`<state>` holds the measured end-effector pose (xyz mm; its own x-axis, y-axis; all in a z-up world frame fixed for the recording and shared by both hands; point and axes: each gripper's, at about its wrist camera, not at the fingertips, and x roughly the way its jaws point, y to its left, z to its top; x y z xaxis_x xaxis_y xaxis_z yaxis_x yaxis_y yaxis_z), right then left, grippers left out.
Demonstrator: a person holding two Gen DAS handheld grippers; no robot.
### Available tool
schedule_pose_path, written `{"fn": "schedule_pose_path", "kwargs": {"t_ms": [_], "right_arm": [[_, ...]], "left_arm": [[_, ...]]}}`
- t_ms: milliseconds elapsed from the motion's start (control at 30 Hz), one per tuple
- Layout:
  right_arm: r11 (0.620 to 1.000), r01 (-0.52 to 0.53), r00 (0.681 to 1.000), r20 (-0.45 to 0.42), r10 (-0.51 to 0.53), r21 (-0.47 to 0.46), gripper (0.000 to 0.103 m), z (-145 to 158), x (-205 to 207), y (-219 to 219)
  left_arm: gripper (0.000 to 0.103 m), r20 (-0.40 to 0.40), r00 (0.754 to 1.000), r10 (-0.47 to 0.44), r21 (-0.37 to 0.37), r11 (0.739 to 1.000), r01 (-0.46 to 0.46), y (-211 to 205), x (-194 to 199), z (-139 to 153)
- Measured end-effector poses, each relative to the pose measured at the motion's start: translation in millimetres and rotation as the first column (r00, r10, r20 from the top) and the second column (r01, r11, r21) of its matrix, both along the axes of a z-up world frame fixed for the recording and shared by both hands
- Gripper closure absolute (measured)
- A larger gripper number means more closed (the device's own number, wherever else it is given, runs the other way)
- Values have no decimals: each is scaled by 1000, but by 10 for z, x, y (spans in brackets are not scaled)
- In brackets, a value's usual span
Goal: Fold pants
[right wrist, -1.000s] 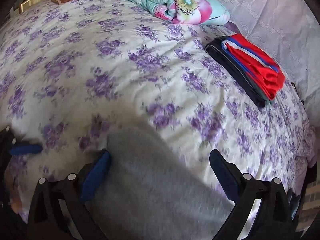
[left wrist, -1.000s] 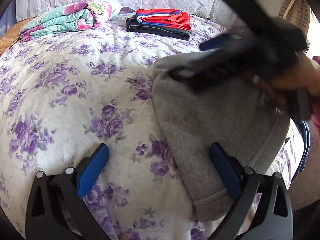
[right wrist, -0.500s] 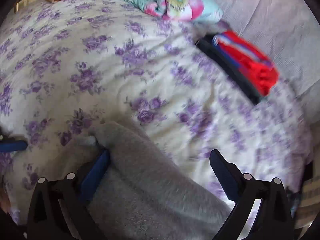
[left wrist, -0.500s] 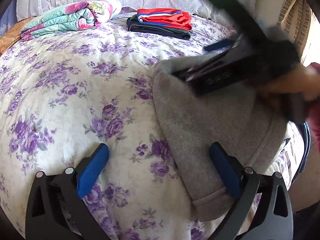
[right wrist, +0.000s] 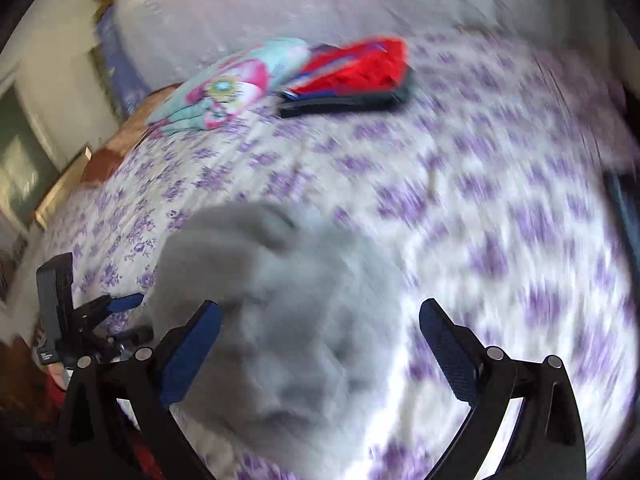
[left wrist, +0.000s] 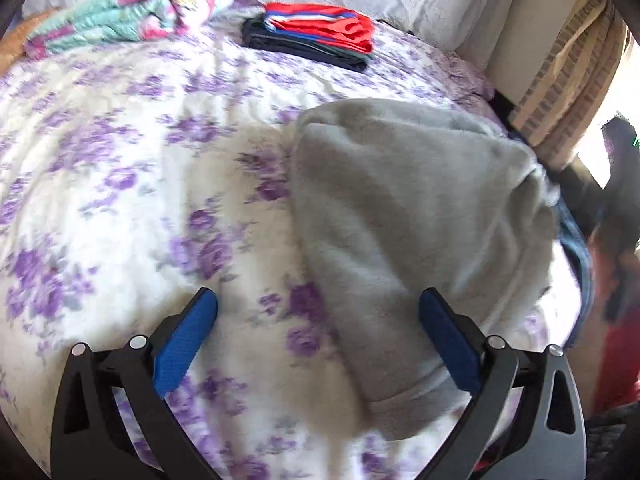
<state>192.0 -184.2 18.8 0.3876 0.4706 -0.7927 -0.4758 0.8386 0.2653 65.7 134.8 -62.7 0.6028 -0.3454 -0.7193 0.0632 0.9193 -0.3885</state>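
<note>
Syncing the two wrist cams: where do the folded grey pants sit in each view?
Left wrist: grey pants right of centre, running from mid-frame down to the left gripper's right finger.
Right wrist: grey pants lower centre-left, blurred, between the right gripper's open fingers.
Shared landmark: red and dark folded clothes stack at the far side of the floral bedspread.

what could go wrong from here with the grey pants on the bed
1. The grey pants lie bunched near the bed's edge; a loose pull could slide them off.
2. Both hand-held grippers, left and right, are open and hold nothing, so the fold may slump.
3. The right wrist view is motion-blurred; a fast grab could catch the floral bedspread too.
</note>
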Motion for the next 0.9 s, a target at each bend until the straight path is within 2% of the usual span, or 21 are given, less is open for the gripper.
{"fn": "schedule_pose_path", "kwargs": {"t_ms": [67, 167, 300, 533, 667, 767, 900], "right_arm": [[991, 46, 990, -138, -28, 126, 3, -208, -18, -225], [953, 64, 951, -307, 32, 297, 3, -493, 28, -278], [936, 81, 916, -397, 66, 343, 3, -822, 146, -196], [896, 61, 922, -369, 117, 439, 3, -838, 233, -152], [880, 39, 936, -326, 134, 473, 3, -847, 330, -92], [884, 22, 946, -297, 134, 468, 3, -850, 367, -53], [885, -53, 957, -229, 177, 464, 3, -843, 310, -18]], "left_arm": [[5, -4, 999, -47, -58, 997, 46, -50, 48, 58], [5, -20, 997, -75, -76, 994, 73, -179, 127, 80], [5, -62, 996, -60, -60, 997, 56, -239, 189, -20], [5, -68, 996, -63, -89, 994, 57, -206, 215, -31], [5, -62, 997, -53, -167, 985, 42, -189, 312, -51], [5, -57, 997, -59, -204, 978, 46, -170, 338, -70], [5, -34, 995, -96, -278, 957, 83, -94, 271, -103]]}}
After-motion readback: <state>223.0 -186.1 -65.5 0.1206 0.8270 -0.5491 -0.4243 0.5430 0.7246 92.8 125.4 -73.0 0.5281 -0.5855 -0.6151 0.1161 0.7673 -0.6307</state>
